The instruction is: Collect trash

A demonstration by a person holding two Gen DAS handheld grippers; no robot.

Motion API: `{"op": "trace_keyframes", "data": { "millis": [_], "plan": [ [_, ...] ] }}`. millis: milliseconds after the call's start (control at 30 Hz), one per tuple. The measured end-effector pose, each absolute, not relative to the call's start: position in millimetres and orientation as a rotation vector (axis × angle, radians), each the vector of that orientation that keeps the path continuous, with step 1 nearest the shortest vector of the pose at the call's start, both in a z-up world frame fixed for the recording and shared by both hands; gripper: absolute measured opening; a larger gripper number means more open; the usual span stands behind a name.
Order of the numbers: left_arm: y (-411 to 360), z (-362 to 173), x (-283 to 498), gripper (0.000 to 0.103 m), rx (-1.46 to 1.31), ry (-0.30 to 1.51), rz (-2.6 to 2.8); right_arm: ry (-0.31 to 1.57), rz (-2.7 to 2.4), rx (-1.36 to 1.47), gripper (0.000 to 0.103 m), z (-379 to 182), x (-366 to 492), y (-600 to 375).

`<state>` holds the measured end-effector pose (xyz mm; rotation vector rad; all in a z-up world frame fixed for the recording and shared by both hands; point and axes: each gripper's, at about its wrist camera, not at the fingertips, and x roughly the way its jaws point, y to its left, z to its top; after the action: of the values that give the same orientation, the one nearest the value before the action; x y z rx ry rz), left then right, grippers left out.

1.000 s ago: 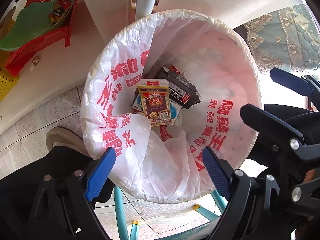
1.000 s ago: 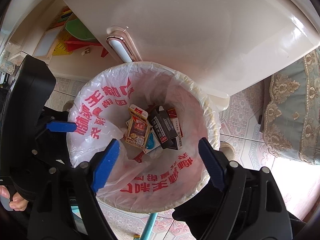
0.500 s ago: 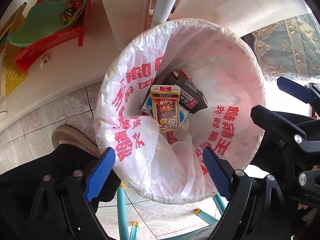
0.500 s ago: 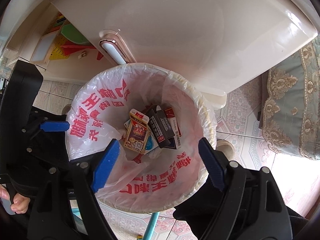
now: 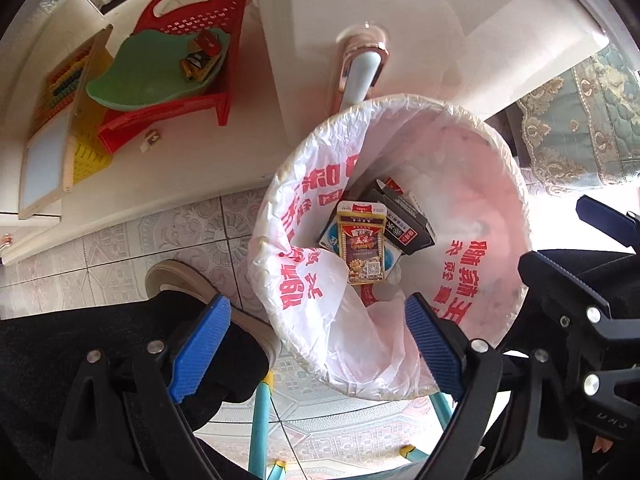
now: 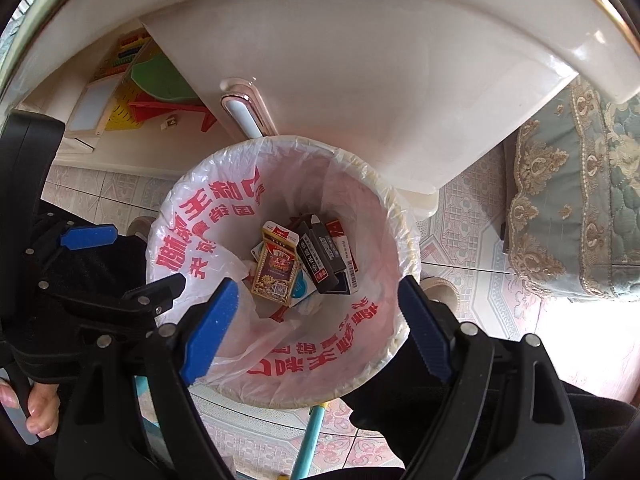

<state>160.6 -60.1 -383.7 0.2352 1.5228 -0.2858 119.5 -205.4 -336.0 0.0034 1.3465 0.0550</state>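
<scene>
A round trash bin (image 5: 516, 184) (image 6: 404, 216) lined with a white bag with red print stands on the tiled floor. At its bottom lie a gold and maroon carton (image 5: 362, 246) (image 6: 276, 268), a black carton (image 5: 404, 220) (image 6: 320, 256) and other small packs. My left gripper (image 5: 316, 346) hangs open over the bin's near rim, nothing between its blue pads. My right gripper (image 6: 316, 326) is open above the bin too, pointing down into it, empty. The left gripper (image 6: 120, 260) shows at the left edge of the right wrist view; the right gripper (image 5: 576, 248) shows at the right edge of the left wrist view.
A cream table (image 6: 360, 60) overhangs the bin's far side. A red basket (image 5: 168, 76) with a green tray sits on a low shelf at left. A shoe (image 5: 180, 280) and dark trouser legs flank the bin. Teal chair legs (image 5: 260, 420) stand below. A patterned cloth (image 6: 580, 200) hangs at right.
Both grippers have risen away from the bin, which now looks smaller and sits further right in the left wrist view. More of the shelf and the table shows. The jaws stayed open.
</scene>
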Motion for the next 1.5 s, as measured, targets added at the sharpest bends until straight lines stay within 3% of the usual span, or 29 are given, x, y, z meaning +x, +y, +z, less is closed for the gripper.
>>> {"op": "trace_keyframes", "data": {
  "millis": [467, 733, 800, 1033, 1500],
  "plan": [
    [-58, -271, 122, 0.087, 0.199, 1.214, -0.164, 1.067, -0.069, 0.077, 0.087, -228, 62, -210],
    [-57, -167, 102, 0.087, 0.120, 0.977, -0.165, 0.764, -0.129, 0.065, 0.092, -135, 27, -212],
    [-56, -141, 97, 0.093, 0.104, 0.925, -0.162, 0.693, -0.136, 0.051, 0.093, -110, 19, -210],
    [-48, -62, 68, 0.096, 0.047, 0.745, -0.159, 0.479, -0.195, -0.015, 0.097, -37, -18, -201],
    [-38, 17, 16, 0.096, 0.014, 0.579, -0.141, 0.341, -0.221, 0.007, 0.097, 16, -62, -197]
  ]
}}
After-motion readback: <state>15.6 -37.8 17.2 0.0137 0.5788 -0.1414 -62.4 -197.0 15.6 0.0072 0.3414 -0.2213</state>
